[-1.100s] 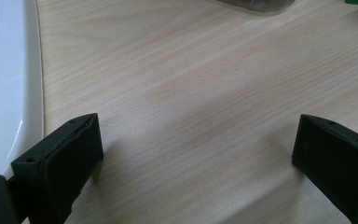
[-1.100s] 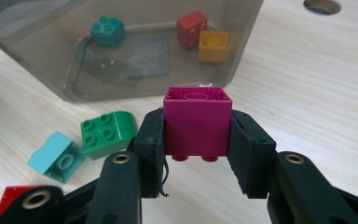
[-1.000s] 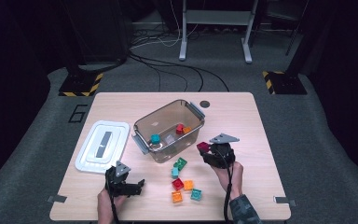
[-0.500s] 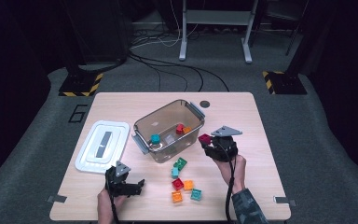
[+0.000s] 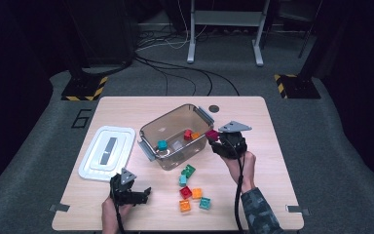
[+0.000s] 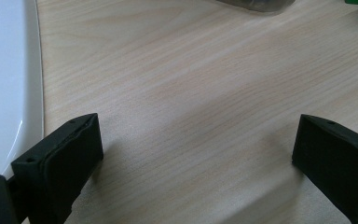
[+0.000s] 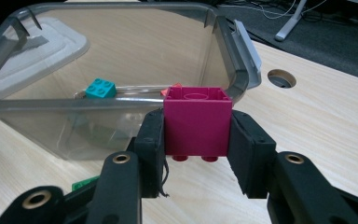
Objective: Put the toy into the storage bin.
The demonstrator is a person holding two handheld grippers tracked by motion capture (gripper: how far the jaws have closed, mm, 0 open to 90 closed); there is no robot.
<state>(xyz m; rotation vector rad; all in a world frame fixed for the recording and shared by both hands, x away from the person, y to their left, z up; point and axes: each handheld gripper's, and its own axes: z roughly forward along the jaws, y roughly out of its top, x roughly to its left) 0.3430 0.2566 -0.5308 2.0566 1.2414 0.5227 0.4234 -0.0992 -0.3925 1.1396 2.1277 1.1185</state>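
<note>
The magenta plastic building brick (image 7: 196,122), clamped between the jaws of the right gripper (image 5: 213,137), is now carried higher and closer to the near rim of the clear grey plastic tub (image 5: 152,127) than a second earlier.

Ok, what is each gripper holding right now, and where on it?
The right gripper clamps a magenta block by its two opposite side faces, studs pointing down. The left gripper is open, holding nothing.

Magenta block (image 7: 195,122), smoky-grey bin (image 7: 121,100)
</note>
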